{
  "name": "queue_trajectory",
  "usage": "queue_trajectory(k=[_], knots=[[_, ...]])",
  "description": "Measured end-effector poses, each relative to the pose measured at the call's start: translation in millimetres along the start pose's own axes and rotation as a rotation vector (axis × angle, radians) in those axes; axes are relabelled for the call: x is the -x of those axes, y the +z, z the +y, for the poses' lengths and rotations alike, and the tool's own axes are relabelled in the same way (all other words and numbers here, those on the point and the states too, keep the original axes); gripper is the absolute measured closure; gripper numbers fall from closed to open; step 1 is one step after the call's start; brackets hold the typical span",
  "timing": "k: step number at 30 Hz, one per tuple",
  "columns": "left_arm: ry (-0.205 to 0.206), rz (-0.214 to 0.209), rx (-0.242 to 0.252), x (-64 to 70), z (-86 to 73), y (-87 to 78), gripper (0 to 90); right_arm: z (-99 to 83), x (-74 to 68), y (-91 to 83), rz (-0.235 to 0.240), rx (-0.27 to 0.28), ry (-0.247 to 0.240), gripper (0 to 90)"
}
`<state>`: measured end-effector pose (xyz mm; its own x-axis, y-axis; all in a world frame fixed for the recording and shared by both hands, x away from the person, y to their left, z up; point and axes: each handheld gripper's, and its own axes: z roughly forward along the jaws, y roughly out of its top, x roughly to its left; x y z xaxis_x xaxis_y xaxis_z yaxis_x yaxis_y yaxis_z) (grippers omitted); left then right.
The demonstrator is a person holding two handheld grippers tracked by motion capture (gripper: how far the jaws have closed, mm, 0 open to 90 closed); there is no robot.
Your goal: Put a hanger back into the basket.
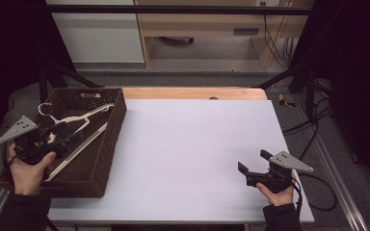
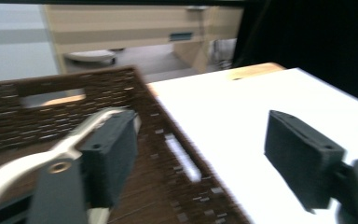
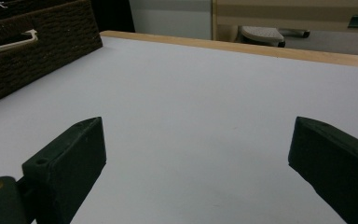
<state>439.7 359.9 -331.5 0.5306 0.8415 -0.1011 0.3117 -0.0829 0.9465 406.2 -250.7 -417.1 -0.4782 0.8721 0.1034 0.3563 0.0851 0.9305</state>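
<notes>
Left gripper: hovering over the wicker basket, jaws spread wide, one jaw sitting right beside the hanger's pale arm without pinching it, probably lining up for a grasp.
Hanger: lying tilted inside the basket at the surface's left end, its metal hook pointing toward the far corner.
Right gripper: waiting low over the white surface, jaws spread and holding nothing, well apart from the basket, likely keeping out of the way.
Hard to make out: the left gripper view is blurring, so actual contact between jaw and hanger is unclear; the hand is covering the hanger's lower end.
</notes>
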Motion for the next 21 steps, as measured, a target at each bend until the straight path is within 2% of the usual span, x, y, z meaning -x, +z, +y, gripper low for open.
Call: queue_trajectory(k=[6,8,11,16,21], knots=[[0.039,-0.084,0.013,34.9,-14.9,13.4,12.3,2.2,-1.2,-2.9,0.015,0.016,-0.007,4.2],[0.07,-0.086,0.012,48.1,-20.3,18.2,6.6,3.1,-1.6,-4.1,0.022,0.024,-0.012,4.0],[0.101,-0.098,-0.002,62.3,-29.7,24.3,3.9,3.8,-1.9,-5.5,0.023,0.029,-0.014,3.9],[0.081,-0.11,-0.003,72.1,-42.1,28.9,3.4,3.5,-1.7,-6.5,0.027,0.033,-0.019,3.9],[0.107,-0.119,-0.001,77.6,-48.1,31.2,3.8,3.8,-2.2,-6.9,0.031,0.035,-0.024,3.9]])
